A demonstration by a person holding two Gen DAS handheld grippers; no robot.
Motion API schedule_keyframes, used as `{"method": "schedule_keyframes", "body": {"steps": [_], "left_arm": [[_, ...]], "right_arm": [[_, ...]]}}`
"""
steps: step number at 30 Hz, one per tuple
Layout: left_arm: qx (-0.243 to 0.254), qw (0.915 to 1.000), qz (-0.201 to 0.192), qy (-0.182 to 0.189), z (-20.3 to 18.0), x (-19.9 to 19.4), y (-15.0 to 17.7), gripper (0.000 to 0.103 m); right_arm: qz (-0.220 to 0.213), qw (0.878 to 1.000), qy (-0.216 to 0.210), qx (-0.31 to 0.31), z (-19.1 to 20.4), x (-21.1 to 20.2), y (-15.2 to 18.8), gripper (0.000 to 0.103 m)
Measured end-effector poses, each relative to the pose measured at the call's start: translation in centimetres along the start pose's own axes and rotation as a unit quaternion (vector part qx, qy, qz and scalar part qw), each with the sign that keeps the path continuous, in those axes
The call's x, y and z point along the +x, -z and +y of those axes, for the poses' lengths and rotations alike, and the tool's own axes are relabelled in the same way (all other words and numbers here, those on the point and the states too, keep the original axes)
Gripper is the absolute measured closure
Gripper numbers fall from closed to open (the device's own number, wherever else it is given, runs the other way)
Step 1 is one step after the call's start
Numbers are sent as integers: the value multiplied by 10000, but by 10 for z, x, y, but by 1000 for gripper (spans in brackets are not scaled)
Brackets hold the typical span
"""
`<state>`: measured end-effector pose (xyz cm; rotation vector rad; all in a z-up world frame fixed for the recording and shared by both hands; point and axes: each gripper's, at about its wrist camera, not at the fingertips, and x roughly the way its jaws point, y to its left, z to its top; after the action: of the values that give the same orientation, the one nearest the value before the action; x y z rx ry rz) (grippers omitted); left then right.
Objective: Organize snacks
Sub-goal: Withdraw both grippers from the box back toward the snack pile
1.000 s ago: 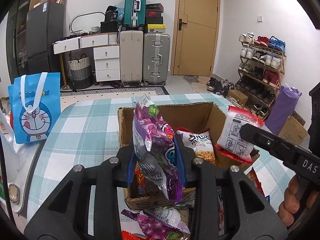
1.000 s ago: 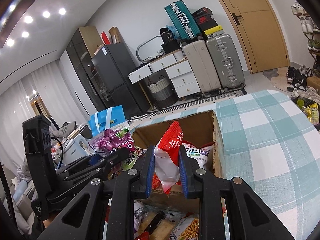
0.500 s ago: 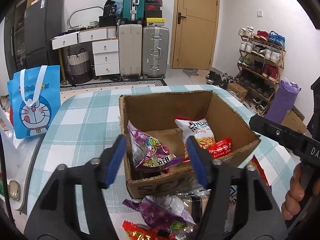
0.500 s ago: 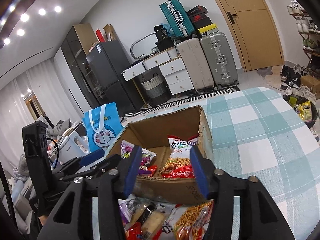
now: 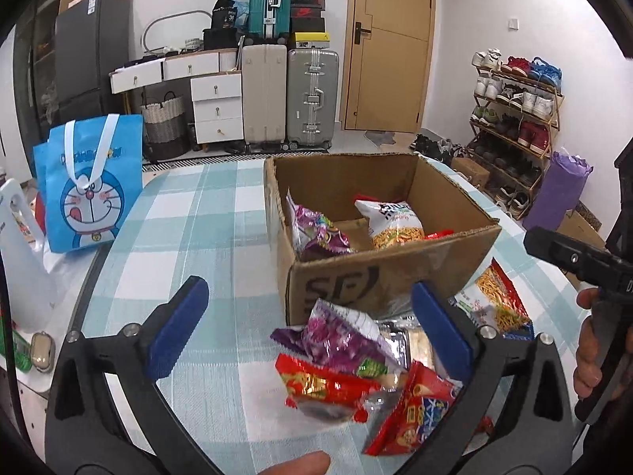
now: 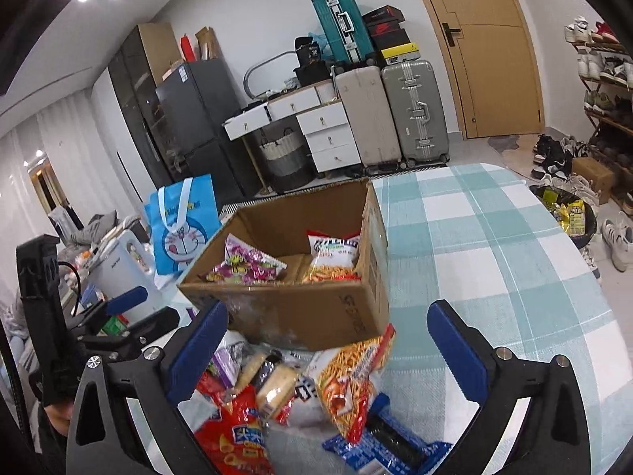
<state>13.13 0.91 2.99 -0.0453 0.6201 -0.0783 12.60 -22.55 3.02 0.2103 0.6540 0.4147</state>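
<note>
While grippers gape, cardboard box (image 5: 379, 277) holds purple packet (image 5: 316, 233), noodle bag (image 5: 393, 223).

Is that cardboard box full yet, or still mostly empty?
Mostly empty. The cardboard box holds only a purple snack bag, a noodle snack bag and something red; bare bottom shows between them.

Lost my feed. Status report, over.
Left gripper open, empty. Right gripper open, empty. Purple packet and noodle packet in cardboard box. Loose snacks remain.

Checked table (image 5: 205, 237) bears box (image 5: 387, 277), snacks (image 6: 300, 392).
</note>
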Motion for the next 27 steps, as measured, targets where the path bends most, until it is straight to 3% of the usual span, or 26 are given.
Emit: {"method": "schedule_keyframes", "body": {"steps": [12, 27], "left_arm": [[-302, 9995, -51, -36, 16, -28, 33, 1], [-279, 9995, 157, -49, 13, -8, 50, 1]], "right_arm": [[301, 9976, 260, -573, 12, -6, 35, 1], [553, 9959, 315, -647, 2, 10, 54, 1]]}}
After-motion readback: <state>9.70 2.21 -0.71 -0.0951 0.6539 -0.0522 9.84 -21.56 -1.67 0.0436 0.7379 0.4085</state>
